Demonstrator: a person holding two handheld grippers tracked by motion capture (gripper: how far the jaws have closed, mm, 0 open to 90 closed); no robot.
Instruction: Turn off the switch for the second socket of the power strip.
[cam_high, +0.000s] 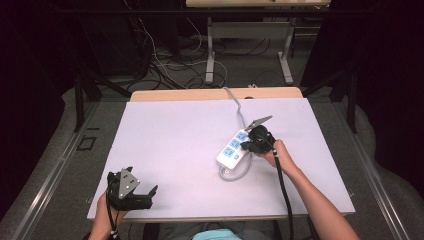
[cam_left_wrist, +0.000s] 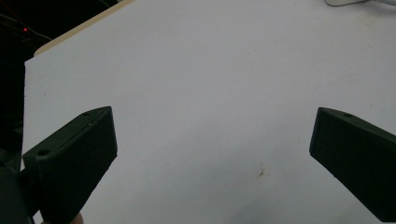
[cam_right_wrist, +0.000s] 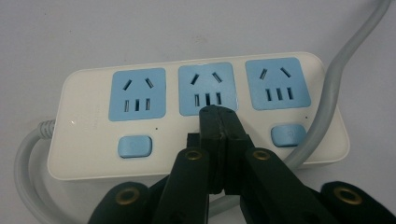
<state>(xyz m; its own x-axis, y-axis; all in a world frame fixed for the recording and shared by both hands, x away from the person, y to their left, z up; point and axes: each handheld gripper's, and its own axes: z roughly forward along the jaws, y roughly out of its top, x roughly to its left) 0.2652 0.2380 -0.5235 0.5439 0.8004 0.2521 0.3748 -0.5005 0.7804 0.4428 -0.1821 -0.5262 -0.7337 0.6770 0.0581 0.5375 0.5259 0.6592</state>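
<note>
**Right gripper closed over power strip, left gripper idle at near-left corner**

Surface: pale lavender-white mat (cam_high: 175, 145) covering a wooden table (cam_high: 165, 94), wood showing only along the far edge. Room is dark; a tangle of cables on the grey floor (cam_high: 165, 65) behind the table, plus the metal legs of a second table (cam_high: 211, 55) farther back.

Counts: one power strip (cam_high: 233, 150), white, three blue sockets, lying right of centre on the mat, angled. In the right gripper view two blue switch buttons show, (cam_right_wrist: 134, 146) and (cam_right_wrist: 288, 135); the middle one's spot is covered by the jaws. One grey cord (cam_high: 237, 102) runs off the far edge, and a loop of it curls by the strip's near end. Two grippers.

Right gripper (cam_right_wrist: 218, 114): jaws pressed together with nothing between them, tips over the strip's middle section just below the centre socket (cam_right_wrist: 207, 88). Touching the strip or not: cannot tell.

Left gripper (cam_high: 145, 195): jaws spread wide, nothing between, at the mat's near-left corner, close to the front edge.

Open room: whole left half and centre of the mat bare; the strip sits well inside the right and far edges. A small brownish mark (cam_left_wrist: 260, 173) on the mat ahead of the left gripper.
</note>
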